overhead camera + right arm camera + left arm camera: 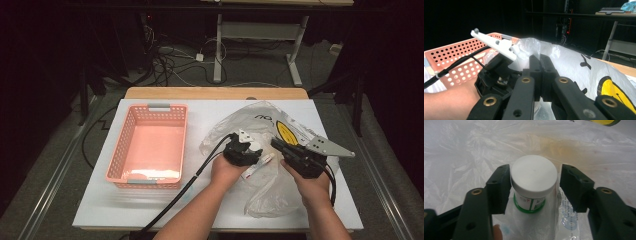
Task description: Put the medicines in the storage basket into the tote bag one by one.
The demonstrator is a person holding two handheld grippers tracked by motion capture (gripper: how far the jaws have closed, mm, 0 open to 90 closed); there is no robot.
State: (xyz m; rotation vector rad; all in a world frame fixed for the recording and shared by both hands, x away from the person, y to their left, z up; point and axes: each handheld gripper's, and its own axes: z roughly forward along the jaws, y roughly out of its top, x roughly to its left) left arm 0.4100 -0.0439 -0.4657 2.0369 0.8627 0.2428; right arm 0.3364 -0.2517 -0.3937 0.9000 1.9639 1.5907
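hard to make out in the high view: jar (534,177) buried under the left tongs (248,150) and the person's hand, with only crumpled plastic bag (265,195) around them. label cut off by the white lid in the left gripper view, leaving just a strip of print and a green foot. clear packet (566,215) just beside the jar, its print too blurred to read. yellow print (614,92) on the bag, cut by the edge in the right gripper view.

left tongs stood about half open and straddled the jar; one jaw lay right against the lid's side, the other stood apart with a gap of bag showing, so no squeeze on it. right tongs (540,62) were fully closed, jaws pressed together, with bag film bunched right at the tips; could not tell whether any film was caught between them.

jar sat on the bag, on the white surface (100,200), to the right of the pink basket (116,155) and well apart from it. lid faced the left gripper's camera, green foot away from it, long axis running roughly along that line of sight.
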